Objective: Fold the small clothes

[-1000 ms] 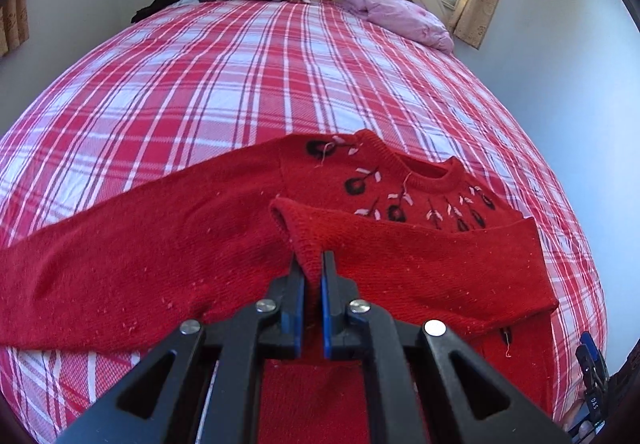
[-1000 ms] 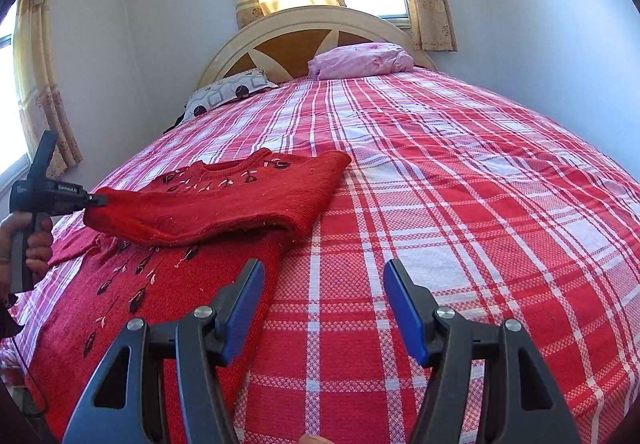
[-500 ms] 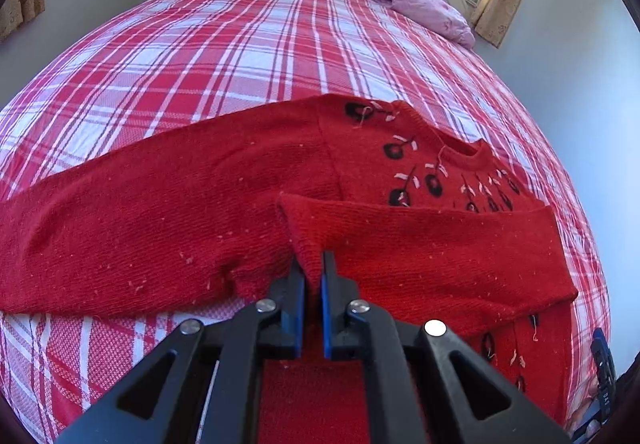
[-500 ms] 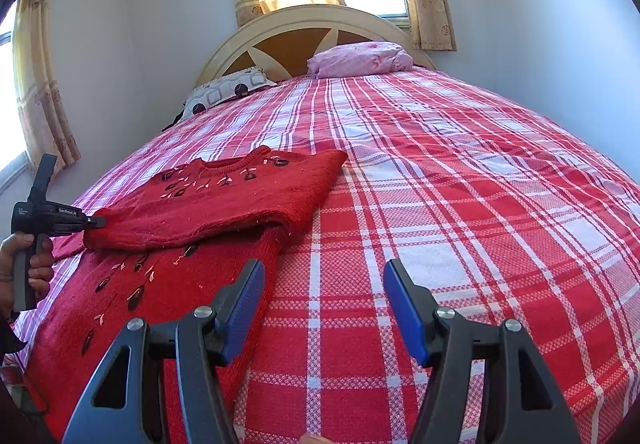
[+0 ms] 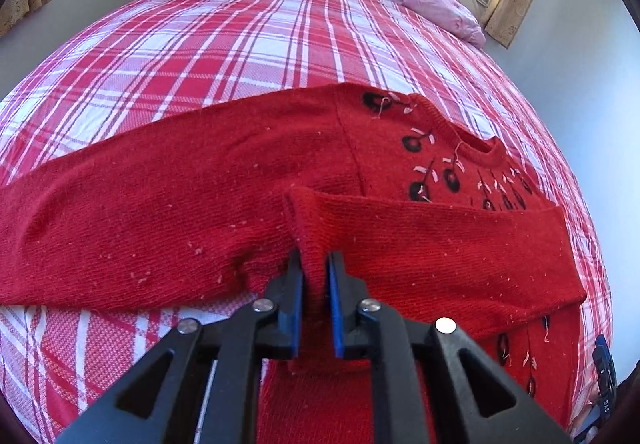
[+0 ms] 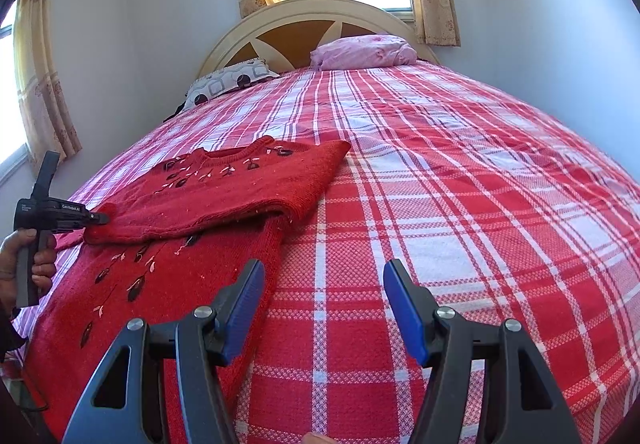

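Sweater cuff [image 5: 306, 228] between left tongs [image 5: 316, 276]

Fuzzy knit sweater [image 5: 200, 203], woven plaid bedspread [image 6: 460, 183], glossy headboard [image 6: 320, 9]

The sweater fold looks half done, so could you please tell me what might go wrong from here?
1. The left hand-held gripper pinches only the cuff; it may slip out.
2. The other sleeve lies spread out, so the sweater may end lopsided.
3. The right hand-held gripper is open, pinning nothing.
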